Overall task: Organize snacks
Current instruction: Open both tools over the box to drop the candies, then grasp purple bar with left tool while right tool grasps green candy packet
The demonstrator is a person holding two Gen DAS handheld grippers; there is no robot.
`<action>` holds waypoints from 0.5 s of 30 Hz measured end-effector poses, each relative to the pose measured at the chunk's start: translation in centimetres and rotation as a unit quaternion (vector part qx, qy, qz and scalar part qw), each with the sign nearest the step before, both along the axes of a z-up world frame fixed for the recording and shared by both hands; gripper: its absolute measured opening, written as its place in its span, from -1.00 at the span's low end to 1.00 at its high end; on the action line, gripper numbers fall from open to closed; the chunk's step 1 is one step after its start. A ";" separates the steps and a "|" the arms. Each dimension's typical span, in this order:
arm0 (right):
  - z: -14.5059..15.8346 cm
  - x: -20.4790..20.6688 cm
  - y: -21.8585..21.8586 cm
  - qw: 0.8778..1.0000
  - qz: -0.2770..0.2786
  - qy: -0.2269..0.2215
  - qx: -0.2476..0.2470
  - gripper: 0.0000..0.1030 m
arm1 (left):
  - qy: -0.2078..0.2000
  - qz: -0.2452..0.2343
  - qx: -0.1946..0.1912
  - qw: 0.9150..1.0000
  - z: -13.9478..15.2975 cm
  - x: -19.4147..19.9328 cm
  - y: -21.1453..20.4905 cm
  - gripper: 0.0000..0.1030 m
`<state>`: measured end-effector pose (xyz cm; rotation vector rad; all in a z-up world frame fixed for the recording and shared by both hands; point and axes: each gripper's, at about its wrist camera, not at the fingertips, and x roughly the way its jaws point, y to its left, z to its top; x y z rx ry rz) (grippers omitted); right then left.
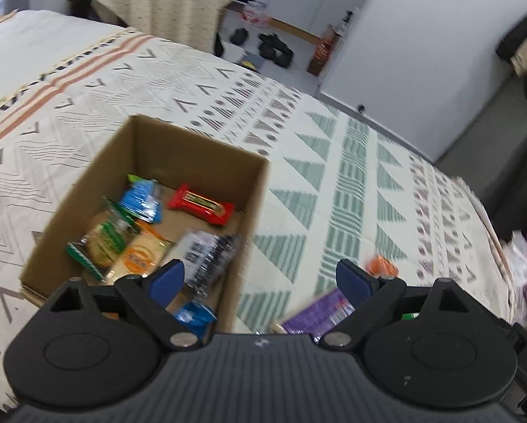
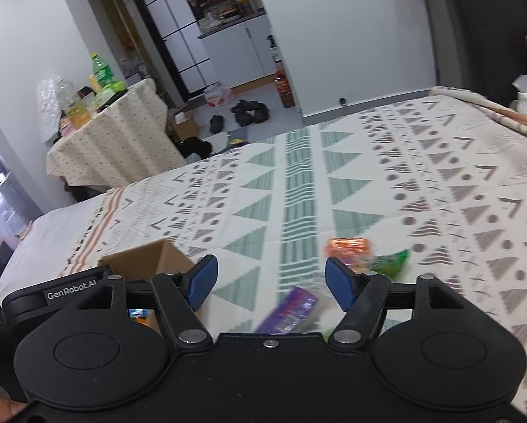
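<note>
**Both grippers open over the bed, box half filled**

The left gripper (image 1: 261, 282) hangs with its jaws spread wide and nothing between the pads, above the near right corner of the cardboard box (image 1: 87, 190). The box sits on the patterned bedspread (image 1: 334, 162) and holds several snacks: a red bar (image 1: 200, 203), a blue packet (image 1: 141, 200), a green-edged cracker pack (image 1: 101, 243), an orange pack (image 1: 140, 255) and a black-and-white wrapper (image 1: 207, 253) just beyond the left pad.

The right gripper (image 2: 267, 283) is also open and empty. A purple packet (image 2: 288, 312) lies on the bedspread just below its jaws; an orange snack (image 2: 349, 248) and a green packet (image 2: 390, 262) lie beside the right pad. The box's corner (image 2: 147, 259) shows behind the left pad. The view is blurred.
</note>
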<state>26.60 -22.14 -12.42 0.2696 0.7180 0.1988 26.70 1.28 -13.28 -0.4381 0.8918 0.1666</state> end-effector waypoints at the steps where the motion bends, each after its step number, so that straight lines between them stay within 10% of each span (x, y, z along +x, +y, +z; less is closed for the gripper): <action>1: -0.1 -0.1 -0.5 1.000 -0.003 0.001 0.000 0.33 | 0.000 -0.006 0.003 1.000 0.0 0.0 -0.4 0.80; 15: -1.4 -1.6 -6.4 0.999 -0.033 0.011 0.003 0.48 | -0.022 -0.085 0.044 0.995 -0.2 -0.2 -6.2 0.88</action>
